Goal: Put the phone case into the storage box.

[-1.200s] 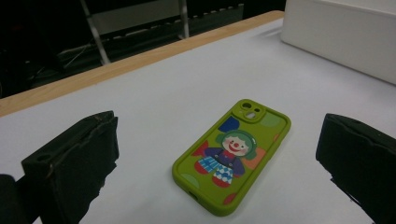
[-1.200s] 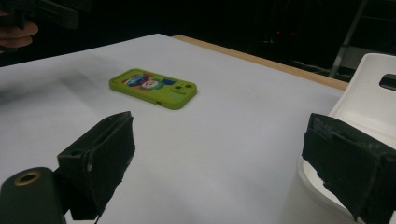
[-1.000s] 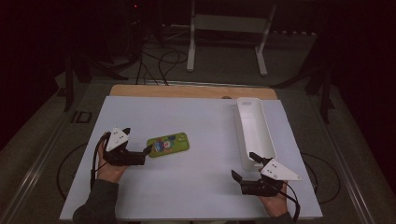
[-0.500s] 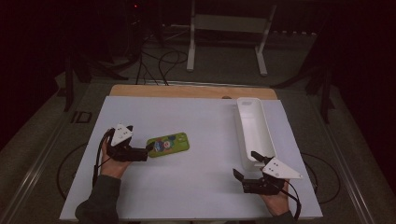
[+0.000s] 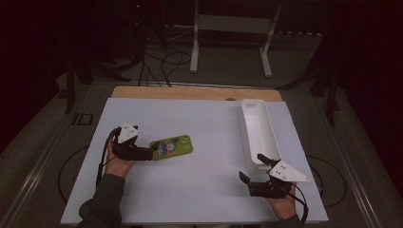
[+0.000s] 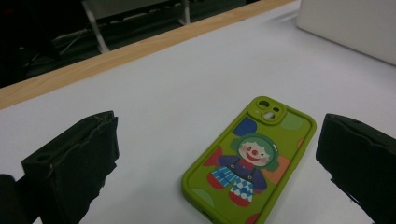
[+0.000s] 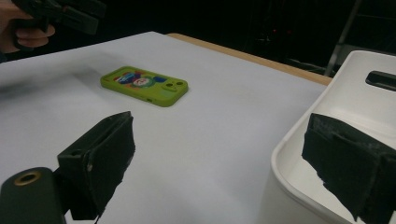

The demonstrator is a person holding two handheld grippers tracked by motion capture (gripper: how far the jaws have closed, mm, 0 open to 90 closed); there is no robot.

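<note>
1. Black jaws of the left gripper are standing wide apart, straddling the near end of the green phone case, not touching it.
2. Lying flat on the white table, the case is running lengthwise away from the jaws, camera cutout far.
3. Right gripper is hanging open, well apart, beside the white tray.
4. Clown print, seemingly no readable lettering.

The room is dark, its far walls lost in shadow. A white desk with a strip of bare wood along its far edge stands on a grey floor. Beyond it a pale metal stand rests on two legs, with black cables trailing across the floor beside it.
</note>
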